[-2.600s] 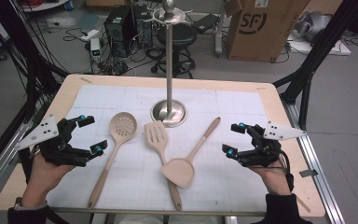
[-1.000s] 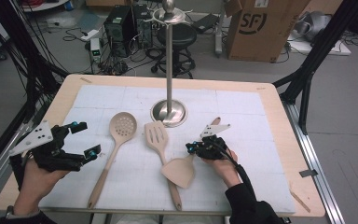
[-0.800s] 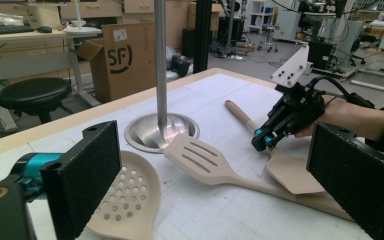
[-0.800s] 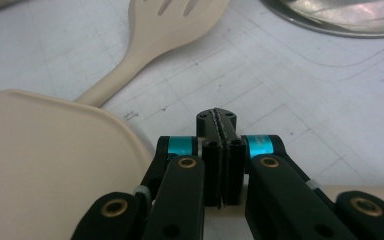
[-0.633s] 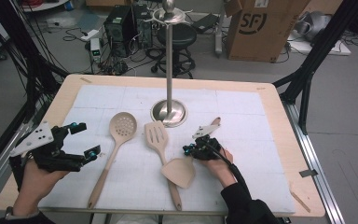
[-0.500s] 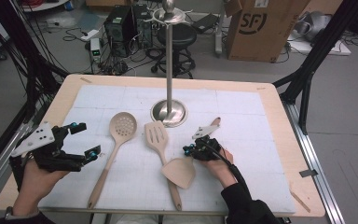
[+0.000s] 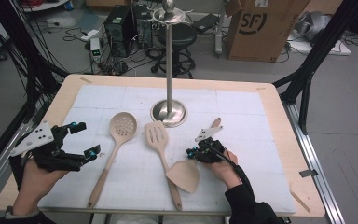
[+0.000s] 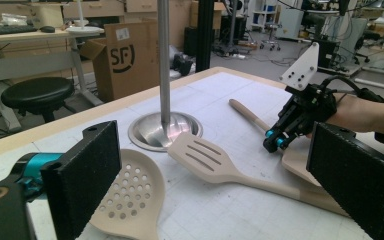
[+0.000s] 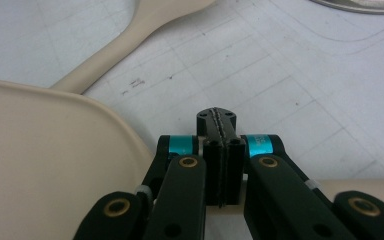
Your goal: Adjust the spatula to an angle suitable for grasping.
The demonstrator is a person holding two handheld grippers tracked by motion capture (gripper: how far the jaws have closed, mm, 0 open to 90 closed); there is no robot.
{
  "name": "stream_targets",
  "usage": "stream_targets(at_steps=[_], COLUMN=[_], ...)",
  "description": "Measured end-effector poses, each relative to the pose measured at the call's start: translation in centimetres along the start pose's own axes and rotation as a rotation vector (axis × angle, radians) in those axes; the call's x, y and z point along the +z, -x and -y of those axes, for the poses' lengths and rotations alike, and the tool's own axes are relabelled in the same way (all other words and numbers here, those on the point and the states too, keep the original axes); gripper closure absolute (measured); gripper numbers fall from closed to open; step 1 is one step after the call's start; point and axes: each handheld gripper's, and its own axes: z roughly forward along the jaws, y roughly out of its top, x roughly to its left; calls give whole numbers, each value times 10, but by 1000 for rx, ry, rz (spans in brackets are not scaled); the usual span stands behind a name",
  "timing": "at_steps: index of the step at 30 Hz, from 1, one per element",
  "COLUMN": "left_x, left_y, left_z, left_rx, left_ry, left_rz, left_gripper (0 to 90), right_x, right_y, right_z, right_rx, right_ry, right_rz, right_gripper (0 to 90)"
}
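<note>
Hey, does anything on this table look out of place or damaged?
Nothing looks damaged or spilled. The one oddity: the solid turner lies with its blade over the slotted spatula's handle, while the skimmer lies apart. The right gripper sits shut above the turner's handle.

three wooden utensils lie on the worktop (image 7: 270, 100): one skimmer (image 7: 122, 127), one slotted turner (image 7: 156, 136), one solid spatula (image 7: 184, 175). one metal stand (image 7: 169, 60). two grippers.

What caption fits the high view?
Right gripper shut over the spatula; left gripper open beside the spoon.
</note>
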Motion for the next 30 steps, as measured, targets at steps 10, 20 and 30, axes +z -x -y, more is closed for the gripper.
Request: stream_targets(at_steps=[10, 20, 30], left_x=[2, 4, 9], left_y=[1, 1, 1], left_z=[0, 0, 0], left_rx=[-2, -4, -4], left_ry=[-6, -5, -11], left_rz=[6, 15, 26], left_gripper=[78, 78, 78], right_x=[-11, -24, -40], right_y=[2, 1, 1], right_z=[10, 23, 38], right_rx=[6, 30, 38], right_ry=[-6, 2, 3], right_rz=[-18, 4, 20], right_gripper=[900, 900, 900])
